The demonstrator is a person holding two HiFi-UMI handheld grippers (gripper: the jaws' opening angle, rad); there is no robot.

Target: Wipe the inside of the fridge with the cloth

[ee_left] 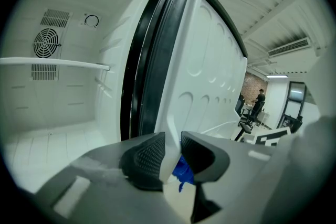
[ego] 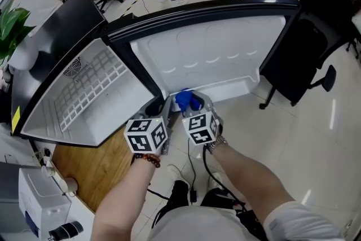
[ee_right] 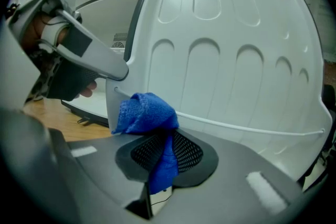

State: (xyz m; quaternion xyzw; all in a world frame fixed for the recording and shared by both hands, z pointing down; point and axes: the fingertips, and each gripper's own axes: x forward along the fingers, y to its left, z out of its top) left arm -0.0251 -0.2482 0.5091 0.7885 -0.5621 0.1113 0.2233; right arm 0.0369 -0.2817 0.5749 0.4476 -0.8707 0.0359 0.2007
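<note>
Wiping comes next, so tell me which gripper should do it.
Right. The right gripper is shut on the blue cloth and faces the inner side of the door. The left gripper is clamped on that door's edge and holds no cloth.

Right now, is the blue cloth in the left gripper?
No, the right gripper pinches the blue cloth; the left gripper clamps the fridge door's edge.
</note>
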